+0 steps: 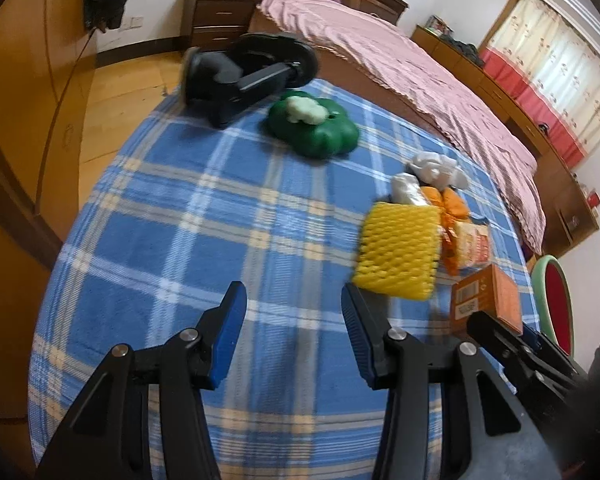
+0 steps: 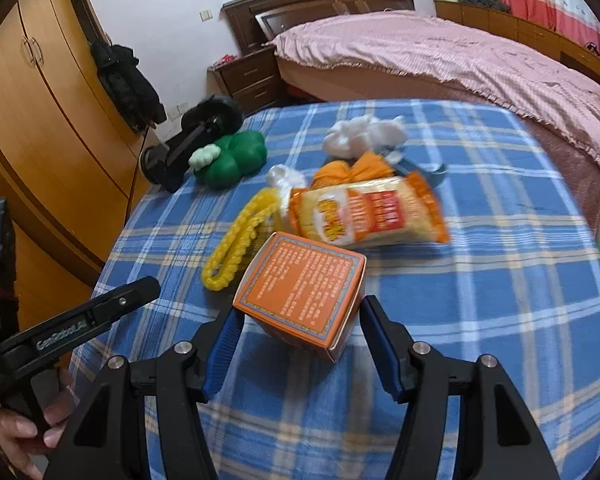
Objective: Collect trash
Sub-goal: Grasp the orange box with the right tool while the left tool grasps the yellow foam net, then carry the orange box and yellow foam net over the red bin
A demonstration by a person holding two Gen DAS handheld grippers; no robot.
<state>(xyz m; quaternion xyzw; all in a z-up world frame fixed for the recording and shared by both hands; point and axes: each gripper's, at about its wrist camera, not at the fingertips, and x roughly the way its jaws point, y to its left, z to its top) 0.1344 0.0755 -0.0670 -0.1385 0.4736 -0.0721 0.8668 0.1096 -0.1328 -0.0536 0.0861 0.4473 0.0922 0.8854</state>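
On the blue plaid tablecloth (image 1: 188,240) lies a heap of trash: a yellow foam fruit net (image 1: 396,250), an orange snack bag (image 2: 368,216), an orange cloth-like wrapper (image 2: 352,170), white crumpled tissue (image 2: 360,136) and an orange carton (image 2: 304,296). My right gripper (image 2: 300,320) is shut on the carton, with a finger on each side of it, and holds it tilted above the cloth. The carton also shows in the left wrist view (image 1: 486,300). My left gripper (image 1: 292,300) is open and empty, to the left of the net.
A green clover-shaped container (image 1: 314,128) with a white lump on it stands at the far side beside a black device (image 1: 240,76). A bed with a pink cover (image 1: 420,76) lies beyond the table. A green-rimmed red chair (image 1: 556,304) stands at the right. Wooden wardrobes are on the left.
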